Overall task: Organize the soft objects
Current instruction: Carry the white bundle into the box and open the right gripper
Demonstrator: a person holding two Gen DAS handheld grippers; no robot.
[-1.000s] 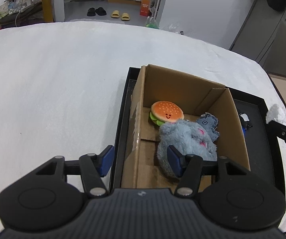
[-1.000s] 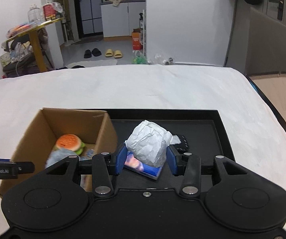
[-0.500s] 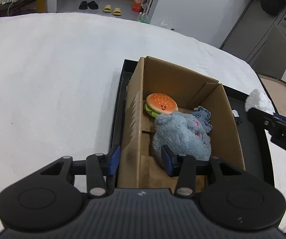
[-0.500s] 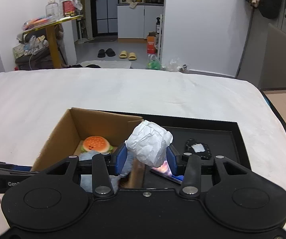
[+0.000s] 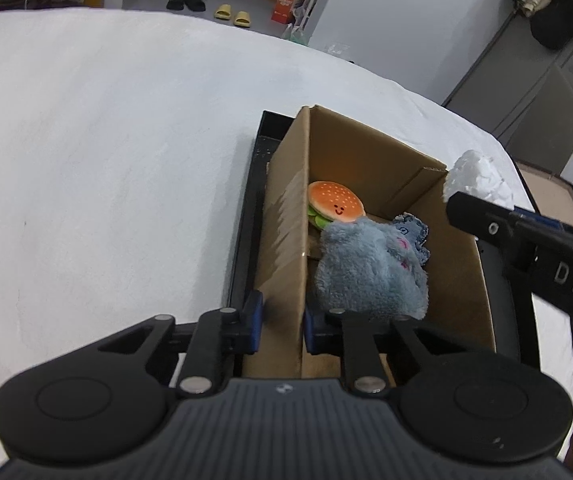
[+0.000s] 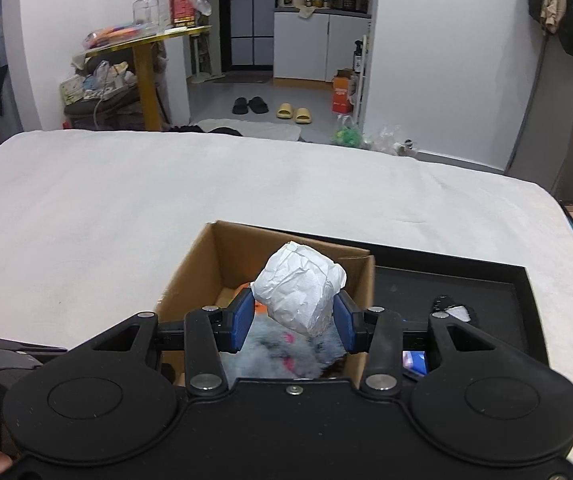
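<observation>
R fingers [image 6: 294,322] pinch paper wad [image 6: 300,288] over box [image 6: 202,264]; L fingers [image 5: 280,322] clamp box wall.

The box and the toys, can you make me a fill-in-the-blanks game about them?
1. The right gripper is holding a crumpled ball of white ____.
2. The left gripper pinches the ____ side wall of the box.
3. The burger toy lies inside the box, touching the fluffy ____ plush.
4. The box stands on a ____ tray.

Missing words: paper; left; grey; black
</observation>
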